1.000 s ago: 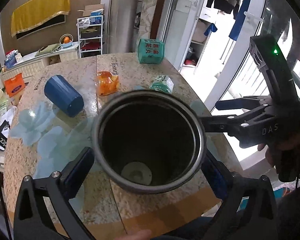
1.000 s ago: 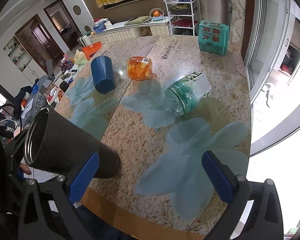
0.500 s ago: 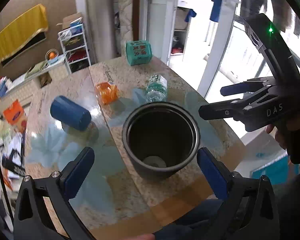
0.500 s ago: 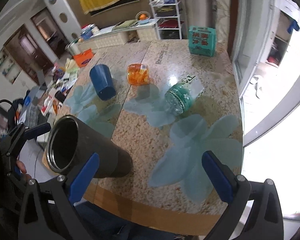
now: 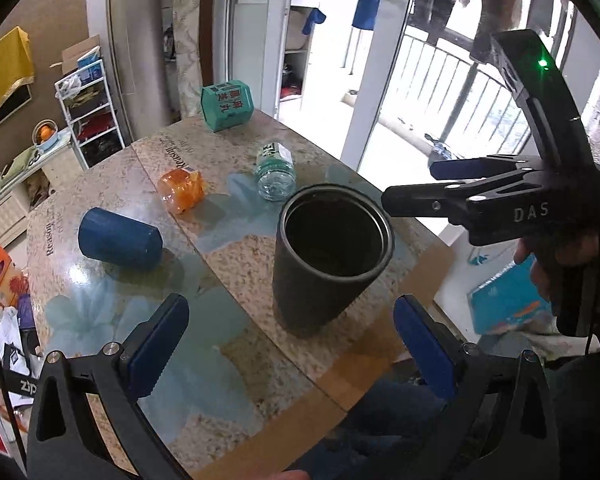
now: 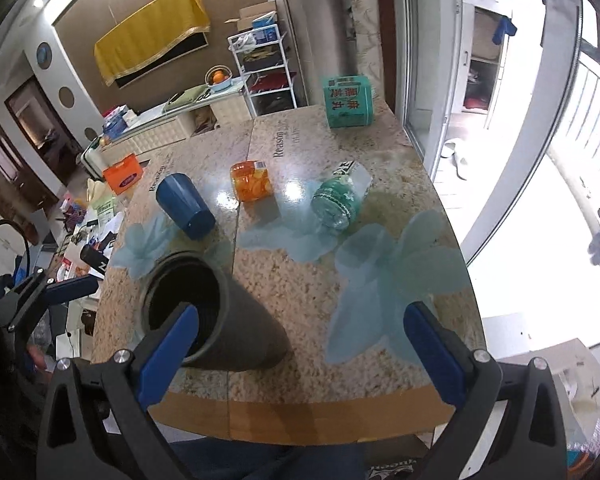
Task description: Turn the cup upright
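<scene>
A tall dark grey cup (image 5: 324, 264) stands upright, mouth up, on the stone table near its front edge; it also shows in the right wrist view (image 6: 220, 320). My left gripper (image 5: 292, 344) is open and empty, just short of the cup and apart from it. My right gripper (image 6: 300, 344) is open and empty; its left pad overlaps the cup's rim in view, and I cannot tell if they touch. The right gripper also shows in the left wrist view (image 5: 460, 188), to the right of the cup.
A blue cup (image 5: 118, 238) lies on its side at the left. An orange jar (image 5: 182, 192) and a clear green-labelled bottle (image 5: 276, 170) lie behind the dark cup. A teal box (image 5: 226, 105) stands at the far edge. The table's front edge (image 6: 300, 416) is close.
The left gripper let go of the dark cup and drew back and up. The cup now stands free and upright on the table. The right gripper stayed open.
</scene>
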Demonstrator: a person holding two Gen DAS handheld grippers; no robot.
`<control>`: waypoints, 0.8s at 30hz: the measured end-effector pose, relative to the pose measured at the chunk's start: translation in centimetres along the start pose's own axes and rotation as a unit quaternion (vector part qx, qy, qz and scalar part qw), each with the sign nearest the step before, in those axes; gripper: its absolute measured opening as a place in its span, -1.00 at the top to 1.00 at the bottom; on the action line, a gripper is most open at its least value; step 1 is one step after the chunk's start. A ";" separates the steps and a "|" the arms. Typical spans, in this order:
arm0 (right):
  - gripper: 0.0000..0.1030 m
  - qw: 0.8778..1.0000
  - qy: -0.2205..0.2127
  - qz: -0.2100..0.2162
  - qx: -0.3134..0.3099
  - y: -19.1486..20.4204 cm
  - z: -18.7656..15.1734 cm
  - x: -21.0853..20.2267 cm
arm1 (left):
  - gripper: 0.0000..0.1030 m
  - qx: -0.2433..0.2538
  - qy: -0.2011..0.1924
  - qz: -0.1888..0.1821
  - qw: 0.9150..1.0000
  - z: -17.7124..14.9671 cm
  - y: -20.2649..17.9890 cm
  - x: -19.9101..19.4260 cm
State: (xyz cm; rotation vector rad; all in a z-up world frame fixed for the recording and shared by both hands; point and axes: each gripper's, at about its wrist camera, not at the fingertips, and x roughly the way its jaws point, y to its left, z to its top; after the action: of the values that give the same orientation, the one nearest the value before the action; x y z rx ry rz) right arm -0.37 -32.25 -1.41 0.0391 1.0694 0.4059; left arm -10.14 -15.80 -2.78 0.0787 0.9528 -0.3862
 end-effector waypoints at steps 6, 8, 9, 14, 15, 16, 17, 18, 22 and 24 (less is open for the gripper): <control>-1.00 1.000 -0.014 -0.014 0.010 2.2 -0.8 -1.2 | -1.00 0.010 0.005 0.005 1.000 -0.9 0.6 -0.9; -1.00 1.000 -0.016 -0.019 0.013 2.8 -1.0 -1.3 | -1.00 0.013 0.003 0.007 1.000 -1.1 0.8 -1.2; -1.00 1.000 -0.016 -0.023 0.013 3.0 -1.1 -1.4 | -1.00 0.014 0.001 0.009 1.000 -1.2 1.0 -1.4; -1.00 0.999 -0.027 -0.029 0.014 4.1 -1.6 -2.4 | -1.00 0.018 -0.011 0.020 1.000 -1.0 1.5 -2.5; -1.00 0.999 -0.030 -0.030 0.015 4.2 -1.6 -2.5 | -1.00 0.018 -0.016 0.023 0.999 -1.0 1.6 -2.8; -1.00 0.999 -0.031 -0.030 0.015 4.2 -1.6 -2.5 | -1.00 0.017 -0.018 0.026 0.999 -0.9 1.7 -3.0; -1.00 0.999 -0.033 -0.030 0.015 4.3 -1.6 -2.5 | -1.00 0.017 -0.019 0.027 0.999 -0.9 1.8 -3.0; -1.00 0.999 -0.034 -0.031 0.015 4.3 -1.5 -2.5 | -1.00 0.016 -0.022 0.028 0.999 -0.8 2.0 -3.2; -1.00 0.999 -0.040 -0.030 0.015 4.6 -1.5 -2.6 | -1.00 0.010 -0.030 0.038 0.999 -0.6 2.4 -3.7; -1.00 0.998 -0.045 -0.030 0.016 4.8 -1.5 -2.8 | -1.00 0.013 -0.038 0.050 0.998 -0.4 2.5 -4.1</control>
State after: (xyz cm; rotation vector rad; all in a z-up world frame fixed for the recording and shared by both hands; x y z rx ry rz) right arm -4.22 -29.02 1.29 0.0529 0.9851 0.3311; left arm -11.68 -12.25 0.05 0.1339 0.8657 -0.3079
